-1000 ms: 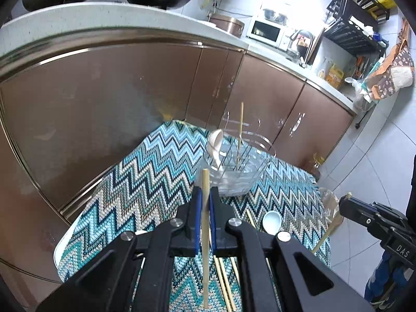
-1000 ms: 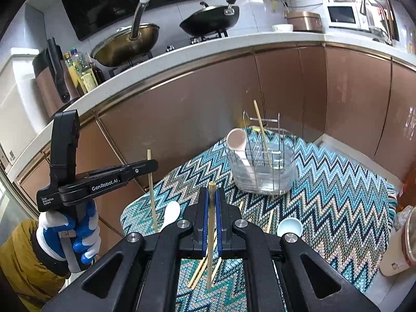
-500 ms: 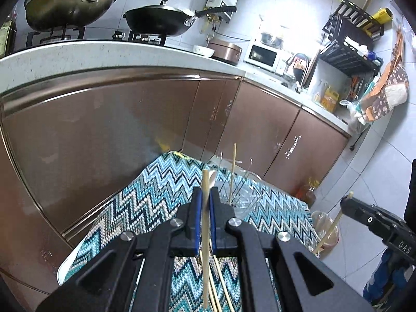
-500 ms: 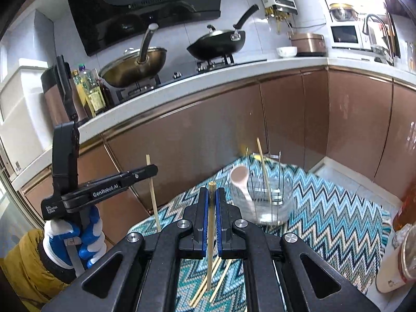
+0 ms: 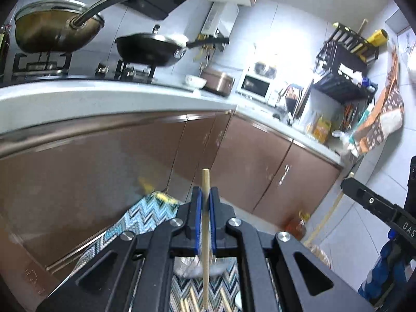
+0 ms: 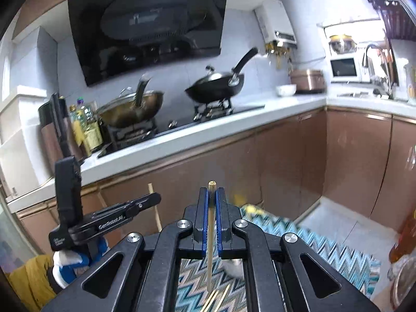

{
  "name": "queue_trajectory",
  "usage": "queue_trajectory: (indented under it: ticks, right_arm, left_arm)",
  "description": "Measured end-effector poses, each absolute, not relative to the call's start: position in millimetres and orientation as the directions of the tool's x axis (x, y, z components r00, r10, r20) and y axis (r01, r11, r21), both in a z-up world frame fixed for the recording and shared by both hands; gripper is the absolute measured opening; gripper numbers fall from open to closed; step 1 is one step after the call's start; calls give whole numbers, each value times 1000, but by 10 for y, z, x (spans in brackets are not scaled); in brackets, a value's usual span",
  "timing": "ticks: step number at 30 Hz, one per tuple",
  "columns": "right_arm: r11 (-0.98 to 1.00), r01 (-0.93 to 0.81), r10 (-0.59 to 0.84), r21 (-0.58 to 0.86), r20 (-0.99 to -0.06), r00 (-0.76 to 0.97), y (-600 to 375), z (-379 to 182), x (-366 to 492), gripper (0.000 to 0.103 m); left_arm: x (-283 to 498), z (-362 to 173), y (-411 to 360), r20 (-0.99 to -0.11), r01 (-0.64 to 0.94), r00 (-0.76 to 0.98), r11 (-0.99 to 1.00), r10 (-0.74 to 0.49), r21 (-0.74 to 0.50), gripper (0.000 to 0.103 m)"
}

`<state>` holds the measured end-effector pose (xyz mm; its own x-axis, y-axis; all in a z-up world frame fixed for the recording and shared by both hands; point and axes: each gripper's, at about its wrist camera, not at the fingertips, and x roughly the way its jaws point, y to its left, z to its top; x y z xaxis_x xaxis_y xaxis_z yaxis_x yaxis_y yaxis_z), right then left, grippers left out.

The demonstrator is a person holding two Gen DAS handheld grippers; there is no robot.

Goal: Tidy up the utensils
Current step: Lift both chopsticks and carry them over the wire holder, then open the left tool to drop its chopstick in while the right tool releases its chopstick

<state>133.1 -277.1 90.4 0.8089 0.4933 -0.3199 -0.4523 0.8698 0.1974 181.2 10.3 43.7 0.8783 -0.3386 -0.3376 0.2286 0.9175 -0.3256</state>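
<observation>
My left gripper (image 5: 205, 195) is shut on a wooden chopstick (image 5: 206, 236) held upright, high above the zigzag cloth (image 5: 145, 214). My right gripper (image 6: 212, 195) is shut on a second chopstick (image 6: 211, 236), also upright. Each gripper shows in the other's view: the left gripper (image 6: 153, 197) at left with its chopstick (image 6: 153, 205), the right gripper (image 5: 345, 183) at right. Loose chopsticks (image 5: 189, 301) lie on the cloth below, also seen in the right wrist view (image 6: 217, 299). The clear utensil holder (image 5: 192, 267) is mostly hidden behind my left gripper.
Brown cabinets (image 5: 104, 171) and a white countertop (image 6: 208, 127) stand behind the cloth. A black wok (image 6: 215, 87) and a lidded pan (image 5: 57, 30) sit on the stove. A bottle (image 5: 299, 225) stands on the floor at right.
Both grippers have risen and tilted up with their chopsticks. The utensil holder and spoons have dropped out of view behind the grippers; the stove and hood now fill the upper view.
</observation>
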Motion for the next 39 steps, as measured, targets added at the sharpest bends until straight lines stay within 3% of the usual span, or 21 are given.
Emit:
queue_trajectory:
  ticks: [8,21,31,36,39]
  right_arm:
    - [915,-380,404,137,-276,872,-2844,782,1840,5]
    - [934,-355,341,34,-373,863,-2716,-165,2408,5]
    - [936,-345,339,70,-437,833,-2824,-524,2445,6]
    - [938,-333,338,93,-454,824,-2863,-529,2400,13]
    - [940,-327,333,95,-457,825,-2877,-486,2316,19]
  left_arm:
    - [2334,435,-159,-257,204,918,916,-302,-346,5]
    - [2918,-311,-542,-293,100,938,952,-187,-288,5]
    - [2860,-624,-665,-334,127,918,957,-213,-260,7]
    - [2700,-583,-703,-341,154,912,961,-228,-229,26]
    - [2560,-517,-672,-336,157,915,963,-225,-218,32]
